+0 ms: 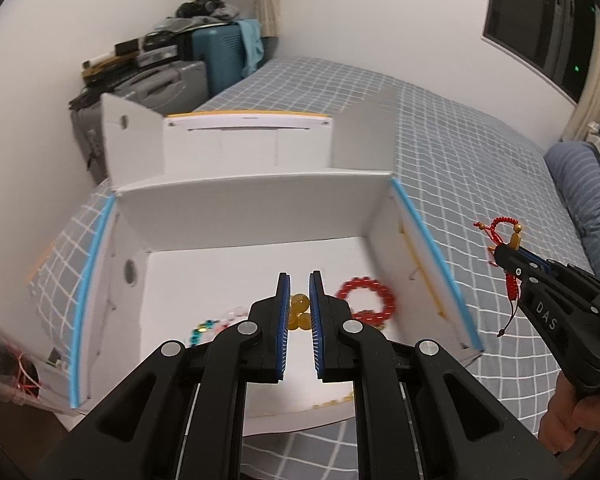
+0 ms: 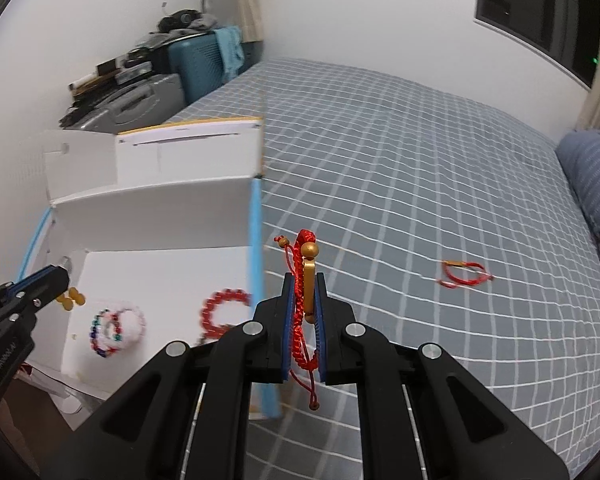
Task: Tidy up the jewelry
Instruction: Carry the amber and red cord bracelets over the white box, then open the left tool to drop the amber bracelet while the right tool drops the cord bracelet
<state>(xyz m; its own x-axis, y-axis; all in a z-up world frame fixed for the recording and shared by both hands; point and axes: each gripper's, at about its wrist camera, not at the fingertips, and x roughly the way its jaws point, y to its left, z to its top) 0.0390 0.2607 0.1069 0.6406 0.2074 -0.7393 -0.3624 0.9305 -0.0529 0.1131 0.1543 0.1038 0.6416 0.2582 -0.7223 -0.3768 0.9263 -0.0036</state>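
An open white box [image 1: 240, 216] with blue-edged side walls lies on the bed. Inside lie a red bead bracelet [image 1: 366, 300], yellow beads [image 1: 300, 304] and a multicoloured bead bracelet [image 2: 106, 330]. My left gripper [image 1: 299, 280] hangs over the box with a narrow gap between its pads and nothing in it. My right gripper [image 2: 304, 280] is shut on a red cord bracelet with a gold charm [image 2: 303, 280], held above the bed just right of the box [image 2: 160, 272]. Another red cord bracelet [image 2: 462, 274] lies on the bedspread to the right.
The bed has a grey checked cover [image 2: 420, 160] with a blue striped pillow [image 2: 592, 184] at the right. Suitcases and piled items [image 1: 172, 68] stand behind the box by the wall. The box lid [image 1: 244, 136] stands open at the back.
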